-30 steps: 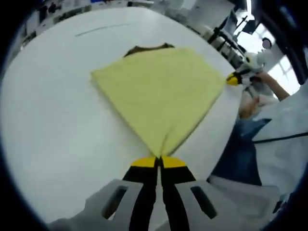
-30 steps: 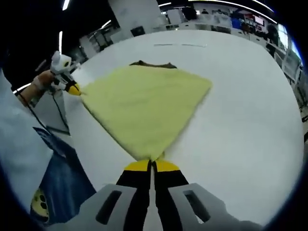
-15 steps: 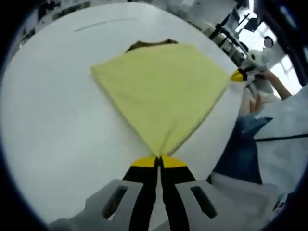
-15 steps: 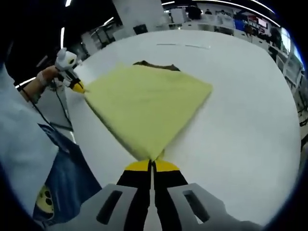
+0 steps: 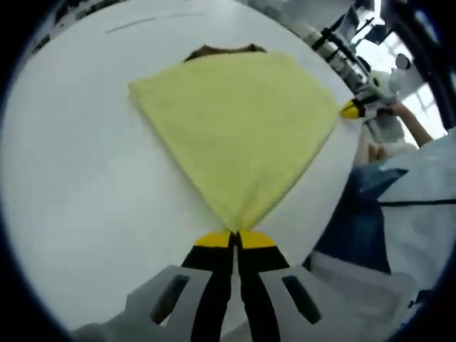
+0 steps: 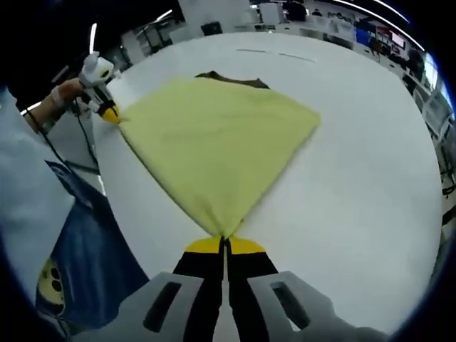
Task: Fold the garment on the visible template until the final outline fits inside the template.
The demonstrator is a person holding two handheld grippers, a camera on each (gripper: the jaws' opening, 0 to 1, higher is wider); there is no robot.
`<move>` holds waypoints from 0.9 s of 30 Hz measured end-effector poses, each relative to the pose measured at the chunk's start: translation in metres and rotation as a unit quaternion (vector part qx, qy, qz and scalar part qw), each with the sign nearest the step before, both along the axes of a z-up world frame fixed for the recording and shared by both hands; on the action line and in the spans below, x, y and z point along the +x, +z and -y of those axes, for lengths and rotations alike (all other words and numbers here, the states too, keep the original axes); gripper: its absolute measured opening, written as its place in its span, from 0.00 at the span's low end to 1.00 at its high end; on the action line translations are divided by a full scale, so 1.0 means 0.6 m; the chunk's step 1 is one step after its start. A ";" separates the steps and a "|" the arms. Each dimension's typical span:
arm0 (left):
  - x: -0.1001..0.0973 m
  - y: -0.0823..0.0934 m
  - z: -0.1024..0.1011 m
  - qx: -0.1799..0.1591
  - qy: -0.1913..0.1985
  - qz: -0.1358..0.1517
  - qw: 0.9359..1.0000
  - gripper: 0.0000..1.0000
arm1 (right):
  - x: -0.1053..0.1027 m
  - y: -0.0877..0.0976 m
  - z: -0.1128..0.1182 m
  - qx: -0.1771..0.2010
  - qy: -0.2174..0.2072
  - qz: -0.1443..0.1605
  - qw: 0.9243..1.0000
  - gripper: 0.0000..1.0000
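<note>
Nearest in each view, the left gripper [image 5: 234,237] and the right gripper [image 6: 224,242] have their yellow-tipped jaws pressed together on 1 corner each of the yellow garment [image 5: 231,128], which is stretched between them over the white table [image 5: 78,192], its far part lying flat. Judged as a fold in progress: both corners should travel level and at equal tension, then land square on the far edge, where a dark strip [image 6: 231,80] shows. No brand, label or writing is readable; only a faint line [image 6: 281,55] marks the far tabletop.

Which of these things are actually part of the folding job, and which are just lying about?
Part of the job:
yellow garment
left gripper, clamped on one corner
right gripper, clamped on another corner
white table it lies on

Just about:
dark line marks at the table's far end
background furniture
</note>
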State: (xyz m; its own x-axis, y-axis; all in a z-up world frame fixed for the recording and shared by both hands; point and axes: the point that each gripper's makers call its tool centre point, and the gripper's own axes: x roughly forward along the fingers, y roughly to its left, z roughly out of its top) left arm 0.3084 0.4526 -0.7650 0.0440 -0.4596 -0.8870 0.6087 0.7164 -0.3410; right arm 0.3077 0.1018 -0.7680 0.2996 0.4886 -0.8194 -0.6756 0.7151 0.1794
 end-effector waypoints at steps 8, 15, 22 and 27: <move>-0.009 -0.002 0.002 -0.007 0.006 -0.008 1.000 0.00 | -0.012 -0.002 0.006 -0.007 0.000 -0.010 1.000 0.01; -0.010 -0.003 0.003 -0.001 0.005 -0.014 1.000 0.00 | -0.010 -0.003 0.007 0.005 -0.022 -0.024 0.999 0.02; -0.012 -0.001 0.004 -0.002 0.012 0.002 1.000 0.00 | -0.012 -0.002 0.004 -0.004 -0.019 -0.005 1.000 0.03; -0.013 0.002 0.005 -0.005 0.014 0.025 1.000 0.00 | -0.013 -0.001 0.001 -0.009 -0.017 0.008 1.000 0.06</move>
State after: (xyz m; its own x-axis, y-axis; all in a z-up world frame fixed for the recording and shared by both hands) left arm 0.3007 0.4496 -0.7640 0.1015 -0.4665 -0.8787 0.6057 0.7296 -0.3174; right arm 0.3001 0.1015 -0.7684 0.3293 0.4628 -0.8230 -0.6540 0.7405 0.1547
